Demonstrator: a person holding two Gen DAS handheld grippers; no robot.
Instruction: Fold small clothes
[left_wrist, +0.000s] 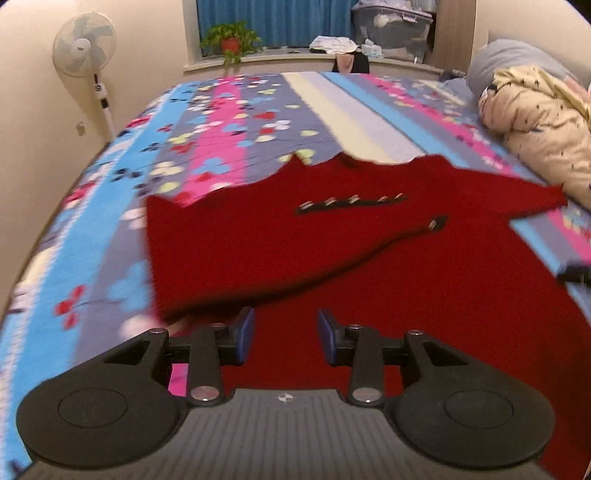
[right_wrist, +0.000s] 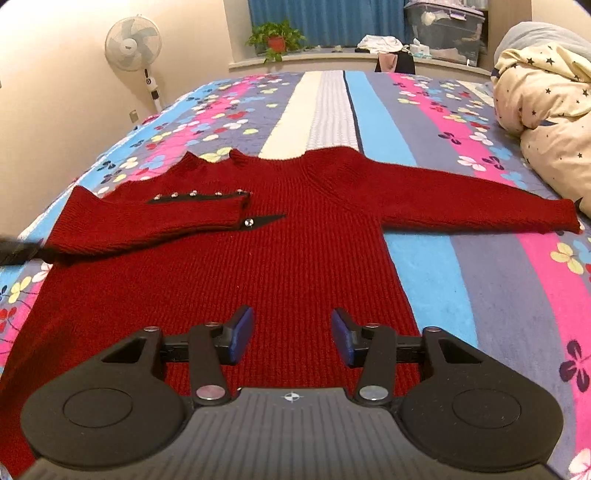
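Observation:
A red knit sweater (right_wrist: 288, 258) lies flat on the bed, neck away from me. Its left sleeve (right_wrist: 147, 221) is folded across the chest, with a black strip of silver buttons (right_wrist: 199, 195) along it. Its right sleeve (right_wrist: 480, 206) lies stretched out to the right. My right gripper (right_wrist: 291, 336) is open and empty just above the sweater's lower body. My left gripper (left_wrist: 284, 338) is open and empty above the sweater (left_wrist: 369, 258) near the folded sleeve's lower edge. That view is blurred.
The bed has a striped flowered cover (right_wrist: 480, 277). A cream star-print duvet (right_wrist: 546, 122) is heaped at the right. A standing fan (right_wrist: 133, 44) is at the far left. A potted plant (right_wrist: 275, 38), clothes and a storage box (right_wrist: 443, 29) sit on the window sill.

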